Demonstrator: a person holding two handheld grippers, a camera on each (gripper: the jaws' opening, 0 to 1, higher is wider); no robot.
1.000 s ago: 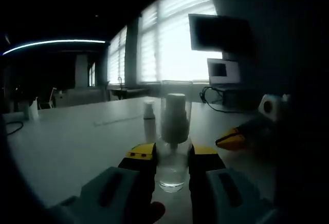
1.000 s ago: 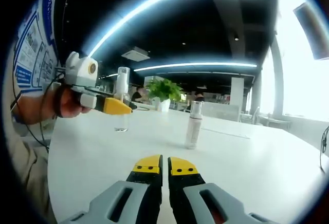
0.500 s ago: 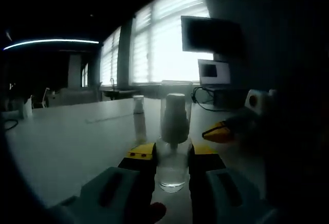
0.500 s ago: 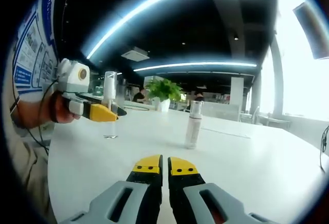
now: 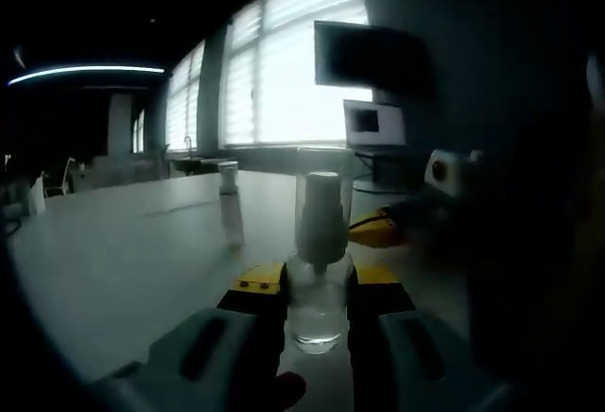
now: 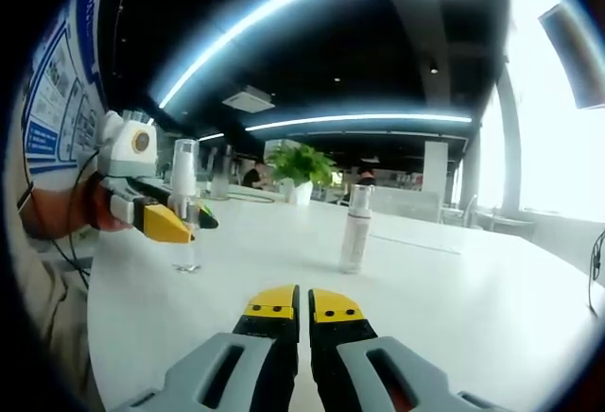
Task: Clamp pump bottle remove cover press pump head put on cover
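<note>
The left gripper (image 5: 317, 284) had its jaws clamped on the upright pump bottle (image 5: 319, 270), cover (image 5: 322, 206) on, above the tabletop (image 6: 454, 308). The right gripper (image 6: 293, 303), jaws together, lay to its right, free for the cover.

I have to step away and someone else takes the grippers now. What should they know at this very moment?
Left gripper: shut on the clear pump bottle, held upright above the white table; its clear cover is on, over the white pump head.
Right gripper: shut, holding nothing, low over the table.
A second bottle stands on the table, apart from both.
Done: clamping.
Left: remove cover, press pump head, put cover back.
</note>
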